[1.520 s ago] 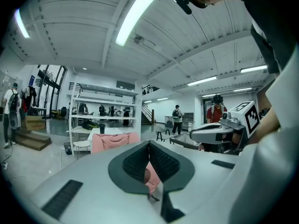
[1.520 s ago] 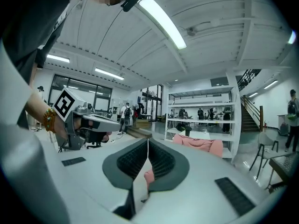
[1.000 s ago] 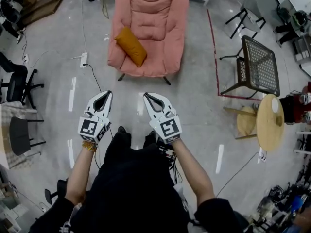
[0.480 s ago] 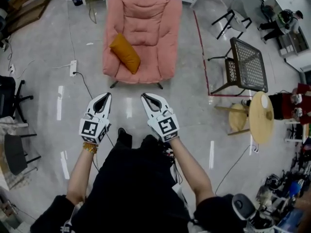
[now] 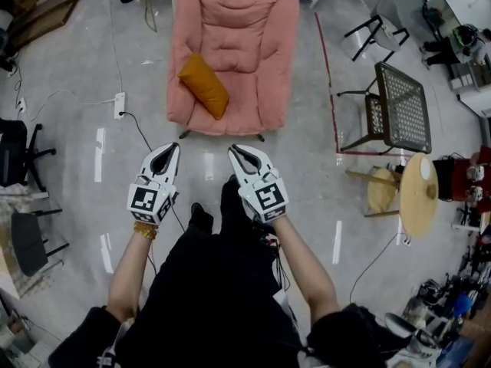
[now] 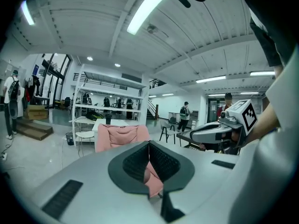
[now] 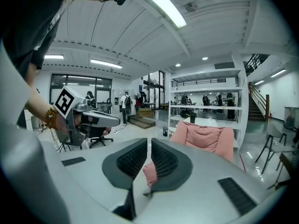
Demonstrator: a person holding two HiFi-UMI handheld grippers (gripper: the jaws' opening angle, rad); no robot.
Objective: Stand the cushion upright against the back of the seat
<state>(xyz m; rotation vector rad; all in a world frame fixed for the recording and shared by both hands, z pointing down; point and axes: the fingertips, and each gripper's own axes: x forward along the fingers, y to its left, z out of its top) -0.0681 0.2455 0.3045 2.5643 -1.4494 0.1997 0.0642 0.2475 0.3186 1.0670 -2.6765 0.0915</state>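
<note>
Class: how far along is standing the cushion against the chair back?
Done: nothing; the orange cushion lies slanted on the seat of the pink armchair. In hand: left tool and right tool, both shut and empty, are short of the chair. Left: reach, grip, stand it upright.

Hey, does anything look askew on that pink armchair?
Yes. The orange cushion lies slanted on the seat of the pink armchair, toward its left side in the head view, not standing upright against the backrest.
</note>
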